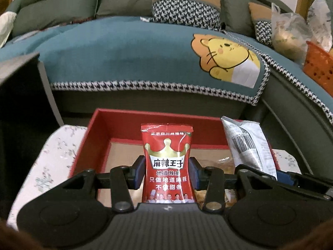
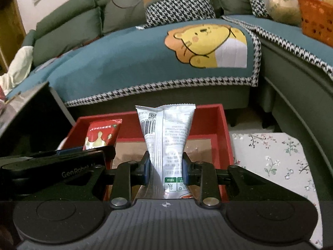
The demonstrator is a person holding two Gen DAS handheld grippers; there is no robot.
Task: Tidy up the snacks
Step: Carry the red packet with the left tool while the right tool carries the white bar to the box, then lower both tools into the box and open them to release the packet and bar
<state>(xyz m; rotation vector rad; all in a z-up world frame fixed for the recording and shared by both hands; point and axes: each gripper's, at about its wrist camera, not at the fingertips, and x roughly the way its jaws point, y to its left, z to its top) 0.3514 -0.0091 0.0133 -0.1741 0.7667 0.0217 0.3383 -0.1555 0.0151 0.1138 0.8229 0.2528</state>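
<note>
My left gripper is shut on a red snack packet with a gold crown, held upright over the red box. My right gripper is shut on a silver-white snack packet with a barcode, also held upright over the red box. In the left wrist view the silver packet shows at the right. In the right wrist view the red packet and the left gripper body show at the left. Some snack in clear wrap lies on the box's brown floor.
The red box stands on a table with a floral cloth. Behind it is a green sofa with a teal lion-print cover. An orange basket and plastic bags sit on the sofa at right. A dark box stands at left.
</note>
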